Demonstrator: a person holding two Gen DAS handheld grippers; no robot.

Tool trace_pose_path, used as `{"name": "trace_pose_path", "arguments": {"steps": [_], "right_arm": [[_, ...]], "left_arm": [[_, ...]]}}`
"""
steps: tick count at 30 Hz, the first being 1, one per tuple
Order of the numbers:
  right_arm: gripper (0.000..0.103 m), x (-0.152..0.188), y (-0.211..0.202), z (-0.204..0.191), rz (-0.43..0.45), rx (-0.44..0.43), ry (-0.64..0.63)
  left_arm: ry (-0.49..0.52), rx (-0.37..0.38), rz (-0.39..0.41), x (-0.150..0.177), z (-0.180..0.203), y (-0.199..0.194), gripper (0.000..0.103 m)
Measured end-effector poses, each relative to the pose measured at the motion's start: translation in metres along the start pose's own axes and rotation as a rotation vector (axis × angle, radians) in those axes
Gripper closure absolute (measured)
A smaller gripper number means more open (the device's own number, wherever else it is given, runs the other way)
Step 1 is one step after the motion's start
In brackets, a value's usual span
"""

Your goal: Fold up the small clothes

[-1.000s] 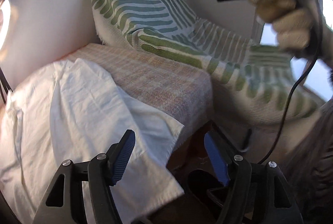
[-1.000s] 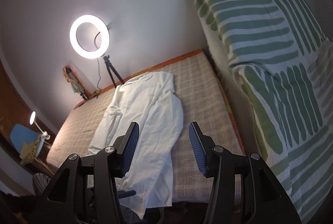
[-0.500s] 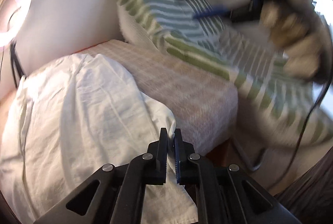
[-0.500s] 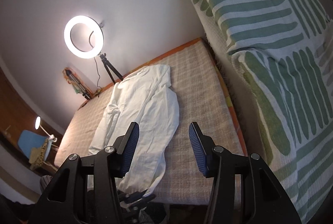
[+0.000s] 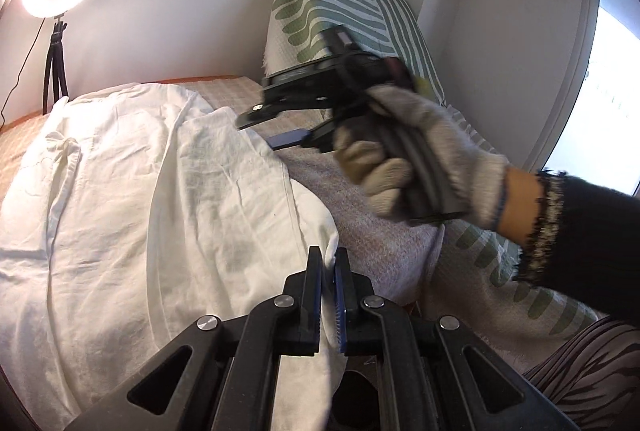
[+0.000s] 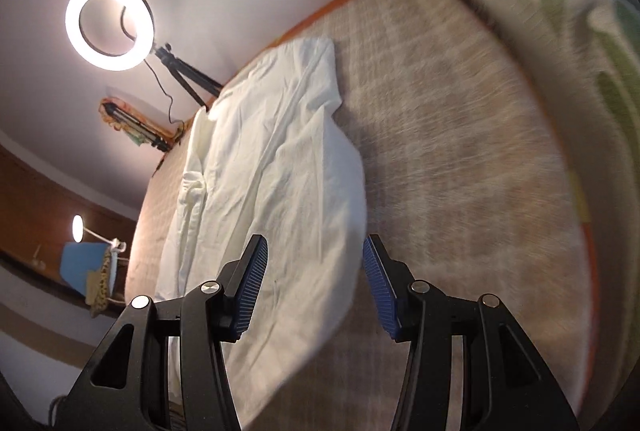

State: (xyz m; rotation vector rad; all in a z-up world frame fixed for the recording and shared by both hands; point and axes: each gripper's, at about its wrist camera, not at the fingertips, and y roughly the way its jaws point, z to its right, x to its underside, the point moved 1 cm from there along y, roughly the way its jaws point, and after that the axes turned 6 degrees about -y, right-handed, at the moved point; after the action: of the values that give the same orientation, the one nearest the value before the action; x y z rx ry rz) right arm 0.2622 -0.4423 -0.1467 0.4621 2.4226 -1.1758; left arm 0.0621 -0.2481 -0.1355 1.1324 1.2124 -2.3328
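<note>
A white garment lies spread and rumpled on the checked bed cover. My left gripper is shut on the garment's near right edge, with a fold of white cloth pinched between its blue pads. A gloved hand carries my right gripper over the garment's right side further back. In the right wrist view the right gripper stands open above the garment, close to its right edge, with nothing pressed between its fingers.
A ring light on a tripod stands at the far side of the bed by the wall. A green-striped cushion leans at the bed's right end. A small lamp and blue chair stand at the left.
My left gripper closed on the garment's edge and rolled, lifting it a little. The right gripper dropped from high above down toward the garment's right side, still open.
</note>
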Motion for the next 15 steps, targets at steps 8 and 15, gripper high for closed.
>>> {"name": "trace_pose_path", "arguments": {"steps": [8,15], "right_arm": [[0.099,-0.011,0.029,-0.011,-0.07,0.095,0.008],[0.101,-0.021,0.019,-0.074,-0.025,0.255,-0.156]], "left_arm": [[-0.039,0.012,0.012,0.001,-0.012,-0.01,0.101],[-0.14,0.027,0.031,0.01,-0.039,-0.033,0.101]]}}
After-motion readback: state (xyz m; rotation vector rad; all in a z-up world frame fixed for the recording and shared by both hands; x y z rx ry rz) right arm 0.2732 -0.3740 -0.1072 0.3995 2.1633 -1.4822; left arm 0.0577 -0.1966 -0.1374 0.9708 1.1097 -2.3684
